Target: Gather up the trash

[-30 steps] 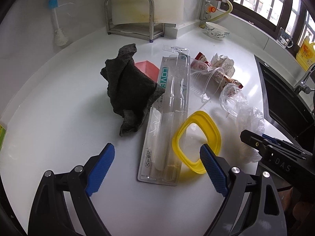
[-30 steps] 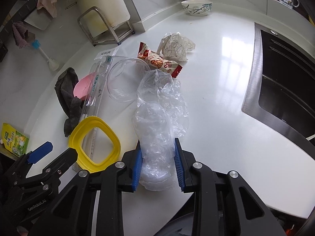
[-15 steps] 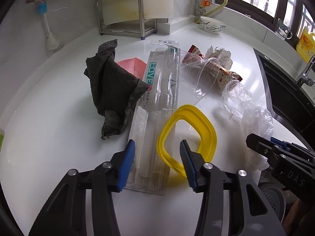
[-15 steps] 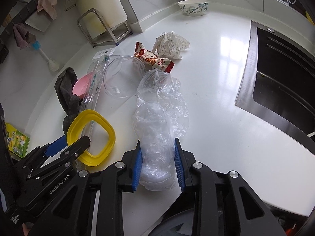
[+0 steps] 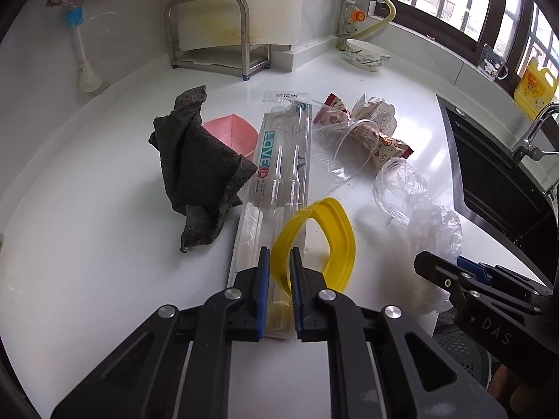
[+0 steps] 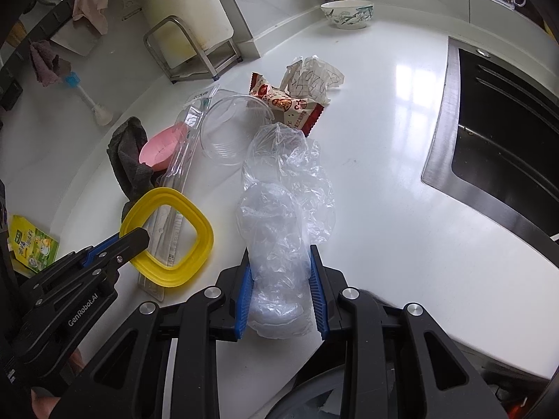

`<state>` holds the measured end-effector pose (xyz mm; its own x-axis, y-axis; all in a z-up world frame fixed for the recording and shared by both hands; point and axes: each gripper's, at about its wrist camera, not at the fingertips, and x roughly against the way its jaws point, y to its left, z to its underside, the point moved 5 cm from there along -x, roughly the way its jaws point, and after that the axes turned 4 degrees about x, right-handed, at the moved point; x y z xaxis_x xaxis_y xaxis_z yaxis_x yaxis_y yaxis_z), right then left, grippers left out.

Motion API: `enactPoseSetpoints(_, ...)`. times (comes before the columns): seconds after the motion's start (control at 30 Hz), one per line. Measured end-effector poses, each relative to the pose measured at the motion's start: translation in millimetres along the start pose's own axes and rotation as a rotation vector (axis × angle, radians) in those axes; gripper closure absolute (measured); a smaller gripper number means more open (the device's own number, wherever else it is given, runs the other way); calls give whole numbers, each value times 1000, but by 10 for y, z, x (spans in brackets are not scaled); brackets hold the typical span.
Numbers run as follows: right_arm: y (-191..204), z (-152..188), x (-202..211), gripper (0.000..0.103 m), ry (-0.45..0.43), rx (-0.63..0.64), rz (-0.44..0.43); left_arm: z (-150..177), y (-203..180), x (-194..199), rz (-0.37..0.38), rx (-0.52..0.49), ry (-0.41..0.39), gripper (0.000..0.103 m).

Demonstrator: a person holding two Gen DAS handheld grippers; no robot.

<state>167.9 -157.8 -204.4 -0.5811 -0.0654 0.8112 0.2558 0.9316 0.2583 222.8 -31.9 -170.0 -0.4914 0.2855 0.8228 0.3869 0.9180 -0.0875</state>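
On the white counter, the left gripper has just closed onto the yellow ring's rim. At its three o'clock, the right gripper clamps the clear plastic bag.

Black gripper linkages, blue ribbed pads, silver screws, white lettering

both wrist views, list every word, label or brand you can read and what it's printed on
"LOVE": teal lettering on the clear toothbrush package.
"LOVE": small print on the red snack wrapper.
"DAS": on the right gripper body, cut off by the frame edge.
"GenRobot.AI": on the left gripper body.
Too small or blurred to read: the package's top label, the green and yellow packet, the yellow bottle label.
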Motion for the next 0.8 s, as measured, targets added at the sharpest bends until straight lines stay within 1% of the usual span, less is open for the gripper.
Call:
enactPoseSetpoints(0.33, 29, 29, 140, 74, -14, 10, -16, 8, -45, 164, 5, -26, -24, 92)
enactPoseSetpoints(0.8, 16, 132, 280, 74, -23, 13, -40, 93, -55, 310, -25, -44, -30, 92)
